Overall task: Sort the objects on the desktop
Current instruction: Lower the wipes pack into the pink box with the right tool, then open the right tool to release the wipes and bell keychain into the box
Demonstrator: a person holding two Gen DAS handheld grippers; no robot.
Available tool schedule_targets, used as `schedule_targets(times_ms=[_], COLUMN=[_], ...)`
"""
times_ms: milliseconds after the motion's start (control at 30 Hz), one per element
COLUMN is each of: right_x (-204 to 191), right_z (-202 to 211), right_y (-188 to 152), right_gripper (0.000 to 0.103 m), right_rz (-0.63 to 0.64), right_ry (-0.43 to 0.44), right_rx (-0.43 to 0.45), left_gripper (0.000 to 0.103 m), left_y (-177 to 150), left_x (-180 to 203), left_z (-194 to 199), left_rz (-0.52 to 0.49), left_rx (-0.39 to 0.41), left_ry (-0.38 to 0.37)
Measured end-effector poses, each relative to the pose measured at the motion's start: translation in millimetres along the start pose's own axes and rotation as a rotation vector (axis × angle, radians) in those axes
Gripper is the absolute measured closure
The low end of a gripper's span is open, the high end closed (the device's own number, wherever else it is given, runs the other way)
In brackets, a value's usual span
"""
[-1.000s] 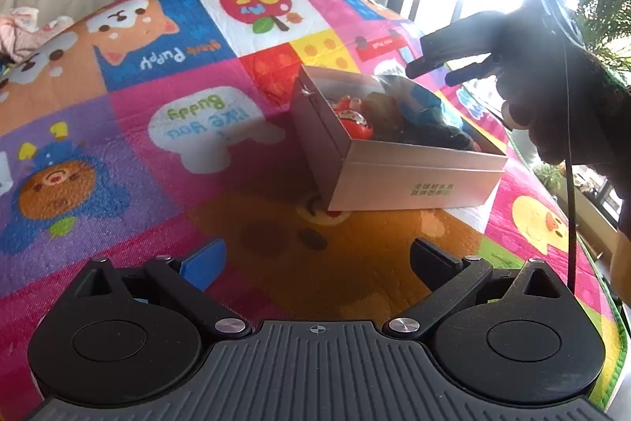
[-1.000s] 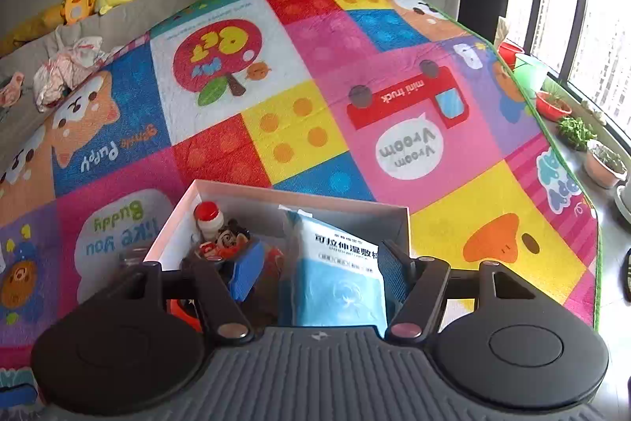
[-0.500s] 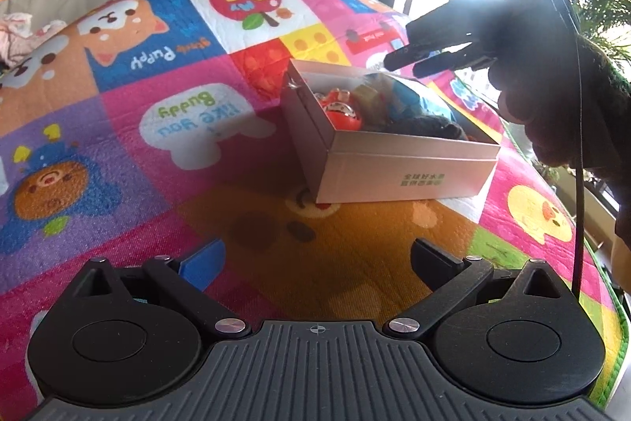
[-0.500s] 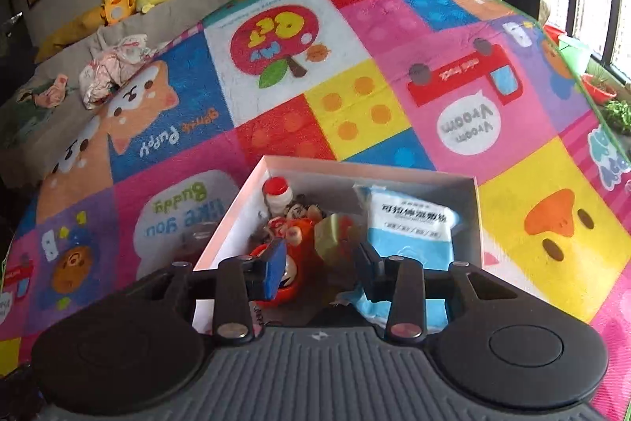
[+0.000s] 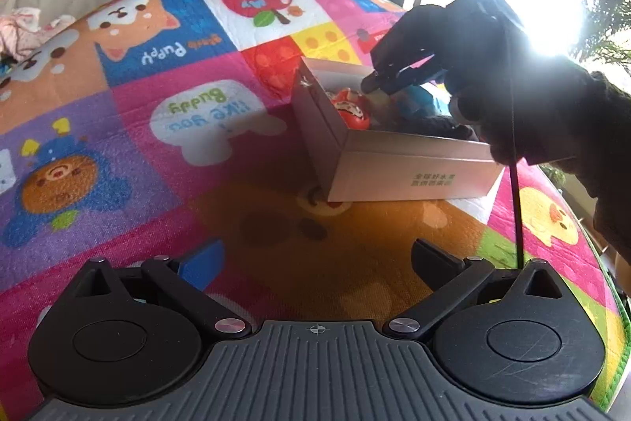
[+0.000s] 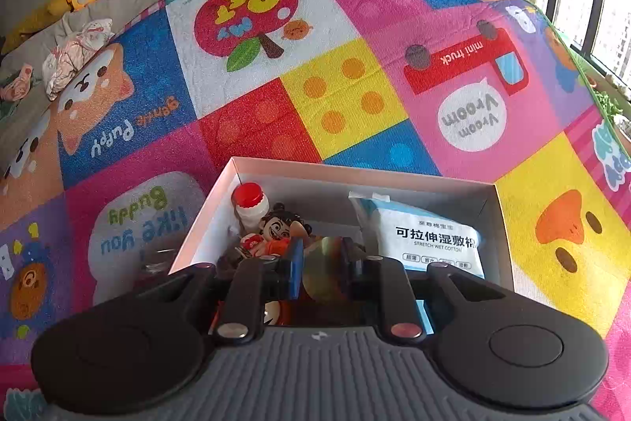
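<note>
Pinching a small round, yellowish-green object (image 6: 321,269) low at the centre of its own view, the right gripper (image 6: 320,269) has its jaws shut on it inside the open white box (image 6: 355,170). I cannot tell what the object is. Just beside it lie a red cartoon figurine (image 6: 276,235), a red-capped bottle (image 6: 250,204) and, to the right, a blue-and-white pack of wet cotton (image 6: 434,239). The box sits on a bright patchwork play mat (image 6: 343,97).

In the left view the left gripper (image 5: 315,261) hovers low in the frame over the mat, jaws wide apart and empty, with the box at centre right.

The risk, I'd judge, is a slip — a round thing held by flat pads may squirt out on lifting, or the fingers may snag the figurine and drag it along.

A second ago the right jaws stood wide above the box; they have since dipped in and closed, while the left gripper stayed put.
</note>
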State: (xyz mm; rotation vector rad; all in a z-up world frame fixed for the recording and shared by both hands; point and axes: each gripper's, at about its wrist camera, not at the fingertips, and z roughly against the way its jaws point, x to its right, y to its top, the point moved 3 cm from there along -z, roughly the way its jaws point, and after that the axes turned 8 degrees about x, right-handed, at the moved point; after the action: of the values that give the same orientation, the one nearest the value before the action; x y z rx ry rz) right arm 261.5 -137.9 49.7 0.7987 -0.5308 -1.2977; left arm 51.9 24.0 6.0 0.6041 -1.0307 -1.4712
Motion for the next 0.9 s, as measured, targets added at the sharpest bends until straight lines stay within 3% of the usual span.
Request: schedule_targets(times_ms=[133, 167, 300, 400, 533, 567, 600, 667, 800, 900], right_x=[3.9, 6.2, 14.1, 25.2, 22.6, 17.4, 12.7, 1.8, -9.5, -11.9], right_z=[22.6, 28.5, 43.9, 40.7, 32.1, 28.7, 25.5, 18.3, 2.8, 4.8], right_y=[-10.1, -11.0, -6.7, -3.4, -5.4, -6.8, -7.6, -10.0, -12.8, -12.4], right_gripper=[0.083, 0.083, 0.083, 0.080, 0.078, 0.071, 0.054, 0.031, 0.034, 0.055], right_rz=[-0.052, -0.057, 0.025, -0.020, -0.035, -0.022, -0.002, 0.056, 0.124, 0.088], right_ry=[0.203, 0.205, 0.066, 0.051, 0.095, 0.109, 0.114, 0.102, 0.082, 0.120], right_rx=[-0.105, -0.100, 0.017, 0.024, 0.000, -0.011, -0.018, -0.015, -0.046, -0.087], left_gripper=[0.000, 0.000, 0.000, 0.000, 0.000, 0.000, 0.000, 0.000, 0.000, 0.000], left_y=[-0.1, -0.6, -3.4, -3.6, -3.8, -4.3, -5.1, -5.8, -5.5, -5.5], left_x=[-0.1, 1.8, 11.0, 12.2, 12.5, 13.8, 14.8, 16.1, 13.1, 10.1], left_z=[-1.5, -1.4, -1.6, 0.0, -3.9, -4.5, -4.3, -4.0, -3.6, -4.7], left_rz=[0.009, 0.006, -0.020, -0.027, -0.022, -0.025, -0.029, -0.035, -0.026, -0.011], left_rx=[-0.004, -0.007, -0.017, -0.016, -0.028, -0.031, -0.034, -0.035, -0.035, -0.040], left_ry=[-0.008, -0.017, -0.039, -0.037, -0.029, -0.032, -0.036, -0.041, -0.038, -0.035])
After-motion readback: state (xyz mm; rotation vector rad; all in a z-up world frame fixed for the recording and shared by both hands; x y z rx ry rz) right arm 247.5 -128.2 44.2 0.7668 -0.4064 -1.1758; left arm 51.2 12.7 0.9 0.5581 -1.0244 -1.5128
